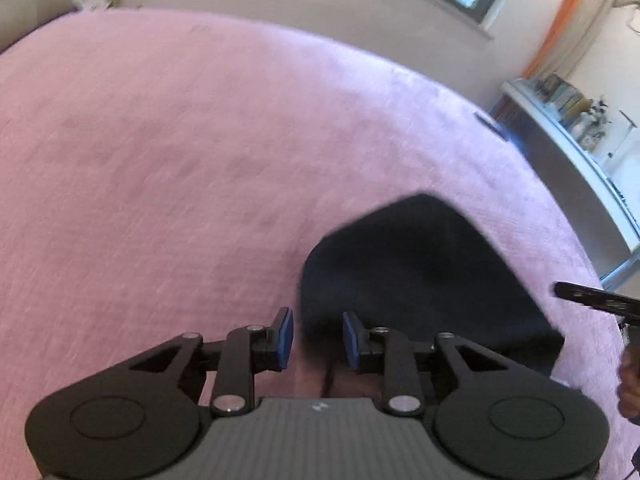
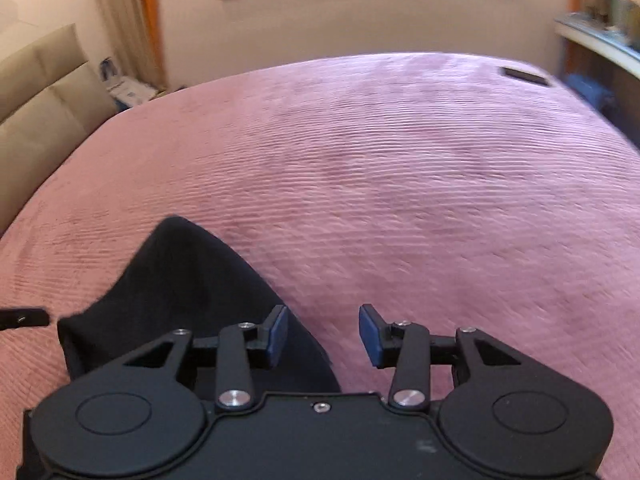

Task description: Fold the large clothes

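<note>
Both jaws stand apart, empty: left hand-held gripper [image 1: 318, 338] and right hand-held gripper [image 2: 323, 336]. The black garment [image 1: 416, 268] looks soft, light, floppy; pinch its corner at 12 o'clock on the bed [image 1: 160, 140].

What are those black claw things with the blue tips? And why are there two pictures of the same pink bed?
Those claws are grippers, a bit like big tongs. A person holds one in each hand, and each has a small camera looking forward along its two fingers. That gives two pictures: one from the left gripper, one from the right gripper.

The blue bits are soft pads on the fingertips, for pinching things gently.

Both cameras look at a pink bedspread. On it lies a piece of black clothing, which is meant to be folded. It sits between the two grippers, so each picture shows it from a different side.

Both grippers are open and hold nothing. Near the far corner of the bed lies a small dark flat thing; it is too blurry to name.
</note>
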